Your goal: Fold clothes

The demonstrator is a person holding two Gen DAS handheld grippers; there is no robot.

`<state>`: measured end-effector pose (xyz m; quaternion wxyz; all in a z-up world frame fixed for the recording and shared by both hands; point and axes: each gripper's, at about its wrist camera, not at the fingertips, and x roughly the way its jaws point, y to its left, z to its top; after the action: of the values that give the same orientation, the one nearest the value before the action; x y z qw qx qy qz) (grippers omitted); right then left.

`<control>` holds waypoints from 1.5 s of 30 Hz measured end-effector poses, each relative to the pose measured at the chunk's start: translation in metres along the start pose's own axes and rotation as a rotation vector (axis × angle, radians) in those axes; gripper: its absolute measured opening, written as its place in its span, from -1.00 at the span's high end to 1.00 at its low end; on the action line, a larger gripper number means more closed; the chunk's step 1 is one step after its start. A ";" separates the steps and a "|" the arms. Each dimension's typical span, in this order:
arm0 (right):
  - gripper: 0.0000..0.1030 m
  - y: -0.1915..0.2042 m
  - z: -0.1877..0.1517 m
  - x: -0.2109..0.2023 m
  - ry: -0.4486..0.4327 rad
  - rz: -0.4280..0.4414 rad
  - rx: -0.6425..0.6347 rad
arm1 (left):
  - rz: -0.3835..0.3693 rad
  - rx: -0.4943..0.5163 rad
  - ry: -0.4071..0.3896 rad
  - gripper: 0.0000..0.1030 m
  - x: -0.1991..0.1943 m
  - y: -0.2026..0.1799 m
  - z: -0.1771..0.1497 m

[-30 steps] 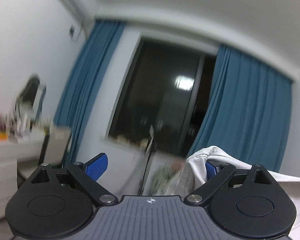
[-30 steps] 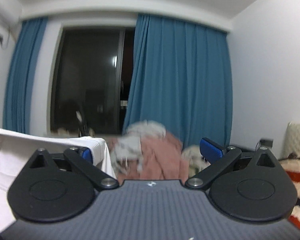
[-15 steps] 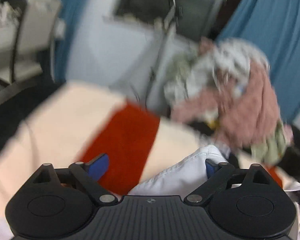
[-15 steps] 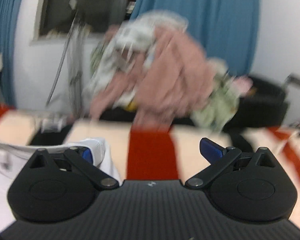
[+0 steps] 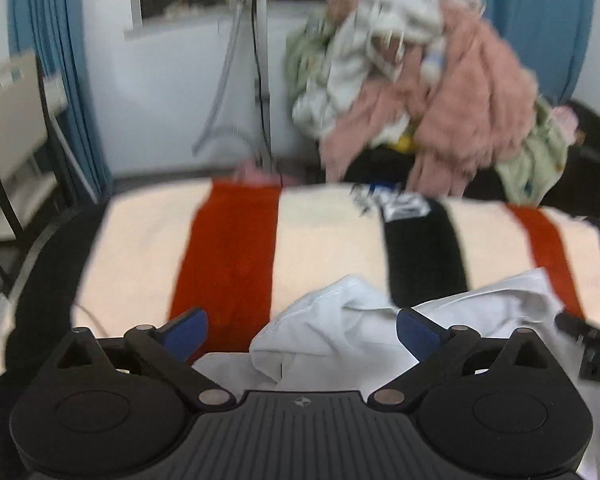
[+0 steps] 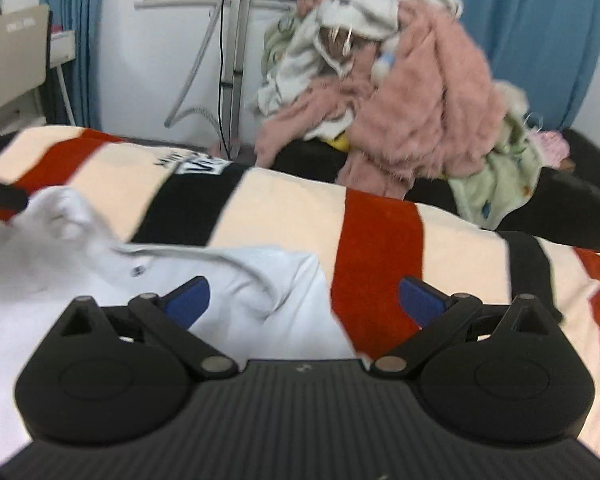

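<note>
A: Both claws spread, left gripper (image 5: 300,330) just opened wider, right gripper (image 6: 302,298) pinching nothing; the shirt (image 6: 80,264) lay loose under them, near the blanket's (image 6: 284,208) front edge.

B: It looked light, limp, crease-prone. Best pinched at the shoulder seams beside the collar (image 6: 188,254).

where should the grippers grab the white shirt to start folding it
Judging by the pose, take the white shirt at its two shoulder corners, either side of the collar, from above. It lies rumpled on the striped blanket; each open gripper, left and right, sits over a corner.
</note>
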<state>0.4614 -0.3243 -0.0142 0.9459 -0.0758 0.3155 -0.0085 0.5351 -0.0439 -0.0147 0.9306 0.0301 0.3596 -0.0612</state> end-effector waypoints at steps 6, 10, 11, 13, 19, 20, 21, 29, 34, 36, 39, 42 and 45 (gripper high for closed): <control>-1.00 0.016 -0.049 -0.120 -0.164 0.037 0.061 | 0.004 -0.001 -0.139 -0.97 -0.127 -0.024 -0.070; -1.00 0.015 -0.084 -0.202 -0.255 0.046 0.118 | 0.011 -0.003 -0.228 -0.97 -0.228 -0.042 -0.126; -1.00 0.014 -0.094 -0.221 -0.273 0.049 0.134 | 0.009 -0.009 -0.243 -0.97 -0.253 -0.044 -0.139; -1.00 0.013 -0.114 -0.257 -0.306 0.055 0.159 | 0.000 -0.027 -0.294 -0.97 -0.301 -0.049 -0.169; -1.00 0.019 -0.182 -0.341 -0.403 0.084 0.197 | -0.046 -0.041 -0.473 -0.97 -0.405 -0.056 -0.256; -1.00 0.020 -0.192 -0.347 -0.422 0.090 0.202 | -0.039 -0.043 -0.488 -0.97 -0.413 -0.057 -0.268; -1.00 0.020 -0.200 -0.351 -0.426 0.096 0.209 | -0.038 -0.047 -0.500 -0.97 -0.419 -0.058 -0.281; -1.00 0.008 -0.219 -0.350 -0.436 0.135 0.268 | -0.044 -0.184 -0.421 -0.95 -0.389 -0.048 -0.340; -1.00 0.007 -0.223 -0.337 -0.440 0.079 0.299 | 0.035 -0.160 -0.429 -0.96 -0.378 -0.044 -0.337; -1.00 0.009 -0.223 -0.335 -0.446 0.053 0.296 | 0.053 -0.166 -0.423 -0.96 -0.376 -0.040 -0.338; -1.00 0.011 -0.224 -0.332 -0.441 0.039 0.294 | 0.051 -0.194 -0.400 -0.96 -0.373 -0.033 -0.335; -1.00 0.015 -0.226 -0.328 -0.423 0.047 0.282 | 0.034 -0.227 -0.394 -0.96 -0.369 -0.028 -0.332; -1.00 0.018 -0.226 -0.325 -0.414 0.049 0.276 | 0.039 -0.231 -0.384 -0.96 -0.367 -0.028 -0.331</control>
<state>0.0654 -0.3171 -0.0020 0.9917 0.0616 0.1124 -0.0129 0.0417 -0.0047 -0.0134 0.9803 -0.0819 0.1798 -0.0061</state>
